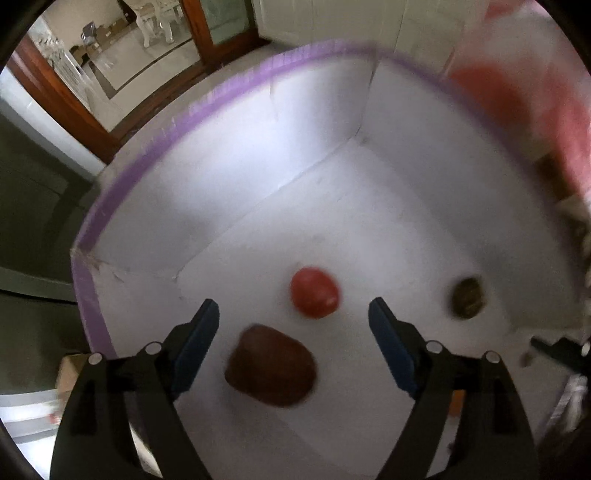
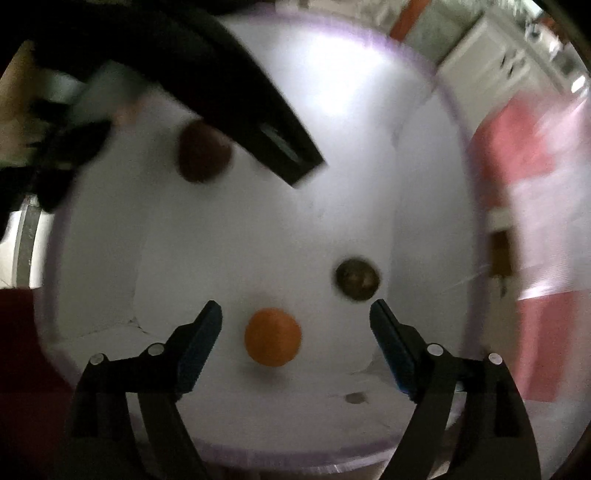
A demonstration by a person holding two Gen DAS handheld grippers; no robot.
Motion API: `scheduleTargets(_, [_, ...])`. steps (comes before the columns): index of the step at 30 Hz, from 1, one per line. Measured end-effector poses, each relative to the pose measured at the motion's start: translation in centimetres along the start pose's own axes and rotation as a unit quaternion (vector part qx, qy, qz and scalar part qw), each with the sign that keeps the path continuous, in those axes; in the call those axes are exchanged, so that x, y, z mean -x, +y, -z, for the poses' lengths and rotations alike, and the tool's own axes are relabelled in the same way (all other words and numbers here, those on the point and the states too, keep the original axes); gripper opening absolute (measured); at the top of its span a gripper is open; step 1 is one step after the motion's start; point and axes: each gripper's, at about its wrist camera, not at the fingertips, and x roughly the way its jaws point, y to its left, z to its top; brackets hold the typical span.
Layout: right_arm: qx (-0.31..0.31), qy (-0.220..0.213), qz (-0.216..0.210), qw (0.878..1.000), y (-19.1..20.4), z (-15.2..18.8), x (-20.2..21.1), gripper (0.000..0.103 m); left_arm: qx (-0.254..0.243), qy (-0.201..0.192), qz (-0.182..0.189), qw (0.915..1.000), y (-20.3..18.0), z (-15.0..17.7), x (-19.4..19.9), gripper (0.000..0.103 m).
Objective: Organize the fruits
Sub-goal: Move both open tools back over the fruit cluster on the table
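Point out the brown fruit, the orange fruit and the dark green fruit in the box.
brown fruit (image 1: 271,365): left wrist view, centre of its top.
orange fruit (image 2: 272,337): right wrist view, its middle.
dark green fruit (image 2: 357,278): right wrist view, its middle.

A home; tiled floor (image 1: 122,70), wood-framed glass door (image 1: 221,26), white carved chair (image 1: 155,16) beyond.

We point our left black two-finger tool with blue pads (image 1: 293,317) steeply downward, its jaws spread wide and gripping nothing. Our right black blue-padded tool (image 2: 295,319) also points steeply down, jaws wide apart and empty. The left tool's black finger (image 2: 266,129) crosses the right view.
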Motion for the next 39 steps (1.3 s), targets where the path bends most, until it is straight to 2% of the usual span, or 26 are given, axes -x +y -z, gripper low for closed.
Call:
scheduleTargets(2, [0.024,-0.054,0.008,0.998,0.5,1.1,3.5,0.080,0.006,-0.040,0.016,0.9990,0.2,-0.7,2.6,0.083])
scheduleTargets(3, [0.030,-0.079,0.009,0.996,0.5,1.5,5.2,0.080,0.009,-0.084,0.018,0.9962,0.3,-1.4,5.1,0.083])
scheduleTargets(5, [0.032,-0.139,0.003,0.990,0.1,2.3,9.2,0.080,0.016,-0.149,0.009,0.9887,0.5,-2.5,8.8,0.085])
scheduleTargets(6, [0.026,-0.178,-0.001,0.984,-0.6,3.1,11.9,0.080,0.022,-0.193,-0.001,0.9809,0.3,-3.0,11.3,0.088])
scheduleTargets(7, [0.019,-0.206,0.000,0.978,-1.3,3.7,13.7,0.083,0.028,-0.236,-0.009,0.9714,0.0,-3.4,13.6,0.098])
scheduleTargets(8, [0.005,-0.245,0.009,0.969,-2.4,4.5,16.2,0.085,0.038,-0.274,-0.018,0.9608,-0.4,-3.7,15.6,0.101])
scheduleTargets(9, [-0.011,-0.276,0.019,0.961,-3.1,5.3,18.1,0.087,0.053,-0.321,-0.031,0.9450,-1.3,-3.9,18.1,0.101])
scheduleTargets(10, [-0.026,-0.298,0.029,0.954,-3.7,5.7,19.4,0.088,0.059,-0.353,-0.034,0.9331,-2.1,-4.0,19.9,0.101])
scheduleTargets(12, [-0.076,-0.349,0.072,0.931,-7.1,8.3,22.9,0.088,0.051,-0.402,-0.009,0.9143,-4.9,-4.3,23.1,0.102])
scheduleTargets(13, [-0.096,-0.363,0.093,0.922,-7.9,9.0,23.8,0.088,0.042,-0.413,0.008,0.9099,-6.8,-4.5,24.1,0.102])
scheduleTargets(16, [-0.179,-0.396,0.155,0.887,-11.8,13.4,26.6,0.088,-0.010,-0.432,0.070,0.8993,-12.7,-5.5,25.8,0.101])
scheduleTargets(18, [-0.228,-0.404,0.184,0.867,-13.8,16.2,27.7,0.088,-0.043,-0.433,0.103,0.8945,-17.2,-5.7,25.8,0.101])
scheduleTargets(19, [-0.264,-0.405,0.201,0.852,-15.7,18.5,28.2,0.088,-0.059,-0.430,0.121,0.8927,-19.4,-6.0,25.9,0.101])
scheduleTargets(20, [-0.282,-0.404,0.207,0.845,-16.5,19.4,27.9,0.088,-0.070,-0.427,0.134,0.8918,-21.2,-6.2,25.9,0.101])
scheduleTargets(21, [-0.308,-0.397,0.217,0.837,-18.8,20.5,27.1,0.088,-0.087,-0.421,0.151,0.8901,-23.7,-6.2,26.0,0.101])
scheduleTargets(24, [-0.359,-0.380,0.244,0.817,-21.3,23.8,26.5,0.088,-0.121,-0.403,0.185,0.8878,-30.1,-7.5,23.1,0.101])
scheduleTargets(26, [-0.395,-0.375,0.253,0.799,-24.6,26.2,26.1,0.088,-0.135,-0.379,0.208,0.8917,-34.7,-9.1,21.5,0.101])
scheduleTargets(27, [-0.405,-0.372,0.257,0.795,-24.7,27.2,25.2,0.088,-0.134,-0.368,0.216,0.8946,-36.4,-10.0,20.9,0.101])
scheduleTargets(29, [-0.432,-0.360,0.267,0.783,-27.7,28.3,23.7,0.088,-0.125,-0.348,0.233,0.8993,-39.3,-12.1,19.7,0.101])
scheduleTargets(35, [-0.511,-0.343,0.288,0.734,-34.8,33.7,23.0,0.088,-0.056,-0.320,0.269,0.9067,-47.8,-17.3,16.0,0.101])
scheduleTargets(36, [-0.523,-0.341,0.288,0.726,-35.7,34.3,22.7,0.088,-0.050,-0.317,0.273,0.9070,-48.0,-17.6,15.8,0.101])
scheduleTargets(37, [-0.541,-0.339,0.288,0.714,-36.8,35.4,22.3,0.088,-0.043,-0.313,0.278,0.9070,-48.4,-18.0,15.4,0.101])
scheduleTargets(39, [-0.559,-0.338,0.288,0.700,-38.1,36.6,21.2,0.088,-0.030,-0.309,0.287,0.9062,-49.3,-18.8,14.5,0.101])
